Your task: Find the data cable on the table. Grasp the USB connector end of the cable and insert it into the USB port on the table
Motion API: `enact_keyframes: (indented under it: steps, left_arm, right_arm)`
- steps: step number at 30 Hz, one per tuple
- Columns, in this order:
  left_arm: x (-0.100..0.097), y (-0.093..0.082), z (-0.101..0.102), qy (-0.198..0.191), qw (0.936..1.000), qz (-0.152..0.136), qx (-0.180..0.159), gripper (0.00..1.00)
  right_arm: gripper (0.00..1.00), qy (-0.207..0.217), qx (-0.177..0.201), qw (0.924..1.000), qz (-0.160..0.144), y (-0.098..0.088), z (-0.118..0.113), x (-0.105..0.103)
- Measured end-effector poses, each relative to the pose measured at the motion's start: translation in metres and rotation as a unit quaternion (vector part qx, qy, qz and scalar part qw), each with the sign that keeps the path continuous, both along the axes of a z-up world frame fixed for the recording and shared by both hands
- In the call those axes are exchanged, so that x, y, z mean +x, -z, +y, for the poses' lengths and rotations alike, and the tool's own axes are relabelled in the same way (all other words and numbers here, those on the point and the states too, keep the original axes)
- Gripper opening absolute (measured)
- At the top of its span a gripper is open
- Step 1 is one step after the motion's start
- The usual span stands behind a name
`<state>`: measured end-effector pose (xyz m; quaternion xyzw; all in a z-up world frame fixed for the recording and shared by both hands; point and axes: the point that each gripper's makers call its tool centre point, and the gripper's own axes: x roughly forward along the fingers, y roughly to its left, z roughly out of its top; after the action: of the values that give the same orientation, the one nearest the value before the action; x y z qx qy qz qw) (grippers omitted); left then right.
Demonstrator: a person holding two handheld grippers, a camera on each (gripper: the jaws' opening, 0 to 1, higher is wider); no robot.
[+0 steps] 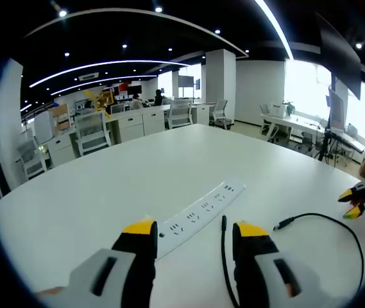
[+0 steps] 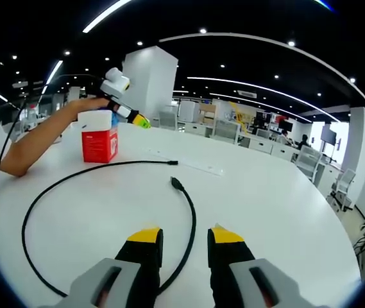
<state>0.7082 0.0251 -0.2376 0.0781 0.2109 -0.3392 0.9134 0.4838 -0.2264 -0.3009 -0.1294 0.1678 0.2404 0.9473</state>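
Open-plan office.
Rows of desks (image 1: 137,122) and swivel chairs (image 1: 92,131) are sitting under strip lights (image 1: 99,66), beyond a white bench (image 1: 137,179).

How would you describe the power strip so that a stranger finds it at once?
Start from the big white table. Just ahead of the left hand-held gripper lies the power strip, a long flat white bar with rows of sockets. Its neighbour, the cable, is thin and black.

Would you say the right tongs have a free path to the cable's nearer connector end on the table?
Probably yes: the right tongs stand open, and the connector end lies ahead on bare table, nothing between them.
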Motion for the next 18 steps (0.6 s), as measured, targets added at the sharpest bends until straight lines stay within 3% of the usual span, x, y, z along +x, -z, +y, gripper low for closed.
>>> enact_keyframes:
  steps: [18]
  left_arm:
    - [0.0001, -0.0003, 0.0003, 0.0, 1.0, -0.001, -0.002, 0.47]
  right_arm:
    - [0.31, -0.001, 0.0, 1.0, 0.002, 0.0, 0.0027, 0.0055]
